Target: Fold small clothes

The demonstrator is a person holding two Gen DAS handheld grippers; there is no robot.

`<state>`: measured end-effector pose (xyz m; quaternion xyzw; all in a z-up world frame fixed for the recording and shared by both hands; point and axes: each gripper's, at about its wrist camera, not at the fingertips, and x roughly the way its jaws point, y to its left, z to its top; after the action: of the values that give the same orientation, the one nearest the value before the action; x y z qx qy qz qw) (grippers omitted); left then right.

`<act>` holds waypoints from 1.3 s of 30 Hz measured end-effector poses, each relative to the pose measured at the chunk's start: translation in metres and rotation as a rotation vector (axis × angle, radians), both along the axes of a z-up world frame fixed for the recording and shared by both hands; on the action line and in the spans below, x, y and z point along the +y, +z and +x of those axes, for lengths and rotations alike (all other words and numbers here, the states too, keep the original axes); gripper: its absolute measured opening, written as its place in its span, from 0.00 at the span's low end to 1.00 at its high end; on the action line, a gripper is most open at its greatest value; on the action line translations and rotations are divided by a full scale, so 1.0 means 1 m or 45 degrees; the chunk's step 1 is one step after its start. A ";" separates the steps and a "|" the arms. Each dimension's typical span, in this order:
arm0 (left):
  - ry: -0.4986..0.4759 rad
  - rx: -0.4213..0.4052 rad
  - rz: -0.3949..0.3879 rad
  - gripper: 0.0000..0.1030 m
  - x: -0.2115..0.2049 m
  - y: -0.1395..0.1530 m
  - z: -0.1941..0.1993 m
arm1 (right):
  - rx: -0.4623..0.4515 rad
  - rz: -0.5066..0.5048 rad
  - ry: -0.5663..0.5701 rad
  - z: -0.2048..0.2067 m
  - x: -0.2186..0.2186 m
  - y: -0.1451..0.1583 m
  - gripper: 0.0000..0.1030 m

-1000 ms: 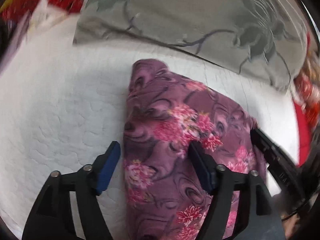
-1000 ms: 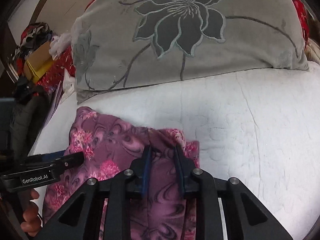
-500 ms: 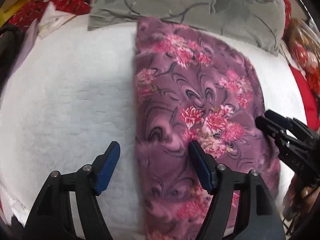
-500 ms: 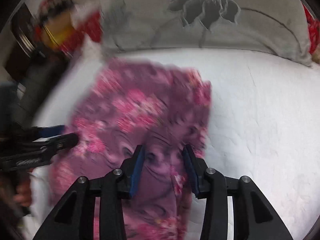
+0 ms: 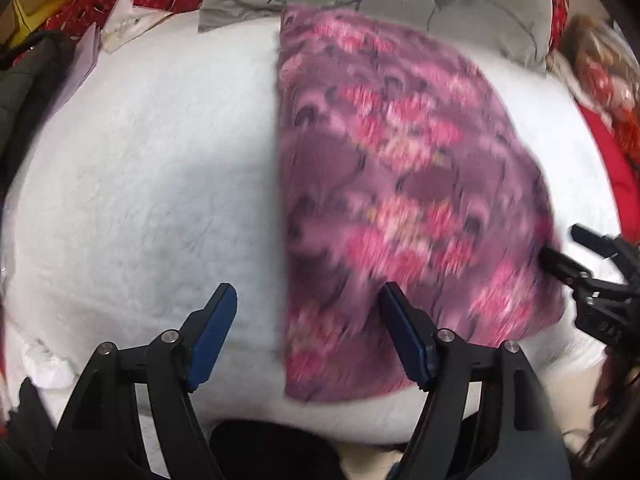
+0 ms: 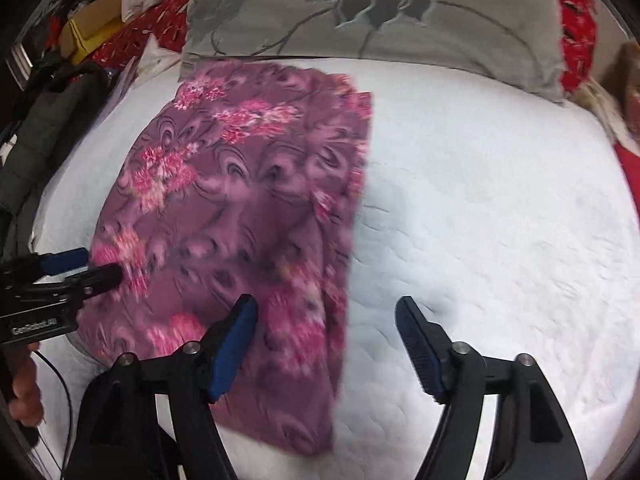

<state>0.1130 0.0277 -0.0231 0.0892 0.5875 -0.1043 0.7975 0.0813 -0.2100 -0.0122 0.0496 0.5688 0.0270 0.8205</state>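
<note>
A purple cloth with pink flowers (image 5: 400, 184) lies flat on the white quilted bed (image 5: 152, 184); in the right wrist view the cloth (image 6: 240, 216) is a long rectangle reaching from the pillow to the near edge. My left gripper (image 5: 308, 334) is open and empty, above the cloth's left edge near its near end. My right gripper (image 6: 326, 344) is open and empty, above the cloth's right edge. Each gripper shows in the other's view: the right gripper (image 5: 580, 260) at the cloth's right side, the left gripper (image 6: 80, 268) at its left side.
A grey pillow with a dark flower pattern (image 6: 380, 12) lies across the far end of the bed. Red patterned fabric, papers and a yellow box (image 6: 92, 28) are piled at the far left. A dark jacket (image 6: 44, 128) lies along the left edge. Red fabric (image 5: 612, 152) lies on the right.
My right gripper was shut on the cloth and has opened and let go. Both grippers have drawn back toward the near edge, and the cloth now lies spread out flat.
</note>
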 end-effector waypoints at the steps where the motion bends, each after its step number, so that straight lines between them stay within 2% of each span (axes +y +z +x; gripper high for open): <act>1: 0.005 0.015 0.009 0.72 0.002 -0.006 -0.005 | 0.014 -0.026 0.014 -0.007 0.000 -0.003 0.78; 4: 0.060 0.064 0.001 0.72 0.008 -0.015 -0.013 | 0.102 -0.096 -0.027 -0.025 -0.010 -0.022 0.95; 7: 0.082 0.031 0.003 0.72 0.011 -0.007 -0.025 | 0.130 -0.024 -0.151 -0.033 -0.025 -0.019 0.96; 10: 0.076 -0.083 0.098 0.72 0.011 0.003 -0.044 | 0.189 -0.043 -0.183 -0.035 -0.027 -0.013 0.96; 13: 0.062 -0.173 0.180 0.72 0.009 0.009 -0.061 | 0.089 -0.064 -0.166 -0.057 -0.019 0.009 0.96; 18: 0.032 -0.287 0.264 0.72 0.002 0.016 -0.079 | -0.083 -0.195 -0.123 -0.082 0.001 0.042 0.96; 21: 0.047 -0.326 0.228 0.72 0.005 0.023 -0.089 | -0.184 -0.226 -0.129 -0.093 0.010 0.056 0.96; 26: 0.079 -0.358 0.178 0.72 0.010 0.034 -0.098 | -0.269 -0.233 -0.109 -0.109 0.016 0.074 0.96; 39: 0.055 -0.401 0.082 0.72 -0.003 0.049 -0.126 | -0.334 -0.286 -0.110 -0.138 0.016 0.085 0.96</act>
<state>-0.0130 0.0251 0.0260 0.1174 0.4600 -0.0529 0.8785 -0.0563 -0.1935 0.0729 -0.0219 0.4535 -0.0658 0.8885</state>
